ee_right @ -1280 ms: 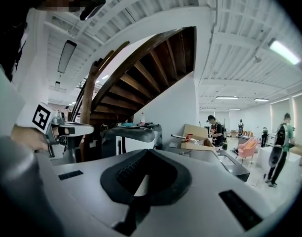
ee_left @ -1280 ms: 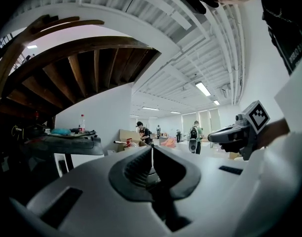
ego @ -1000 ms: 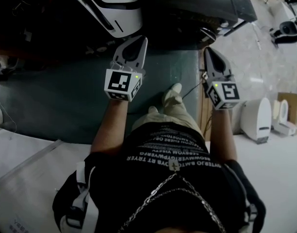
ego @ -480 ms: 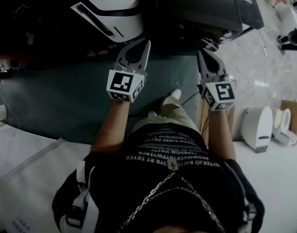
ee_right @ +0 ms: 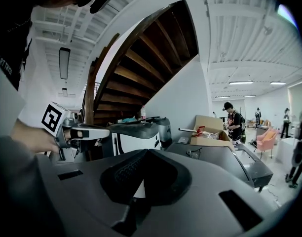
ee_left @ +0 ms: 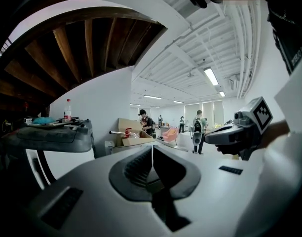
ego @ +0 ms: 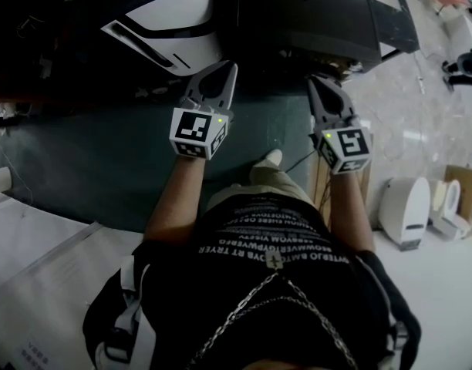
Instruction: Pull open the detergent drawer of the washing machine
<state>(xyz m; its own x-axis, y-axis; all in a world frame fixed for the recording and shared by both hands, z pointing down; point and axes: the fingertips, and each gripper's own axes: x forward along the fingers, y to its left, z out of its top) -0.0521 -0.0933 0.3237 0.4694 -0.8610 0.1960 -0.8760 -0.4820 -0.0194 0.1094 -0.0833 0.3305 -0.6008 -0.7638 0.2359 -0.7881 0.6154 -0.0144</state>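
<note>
The white washing machine with a dark control strip stands ahead at the upper left of the head view; I cannot pick out its detergent drawer. My left gripper is held out level just short of the machine's lower right corner, jaws shut and empty. In the left gripper view the washing machine sits off to the left of the shut left gripper. My right gripper also looks shut and empty, in front of a dark machine. The right gripper view shows the washing machine ahead left.
A dark green mat covers the floor under the arms. A cardboard box lies on the dark machine. A wooden staircase rises behind. White appliances stand at the right, and several people stand far off.
Both grippers have moved forward together toward the two machines, which now sit lower and nearer in the head view. Both pairs of jaws stay shut.
</note>
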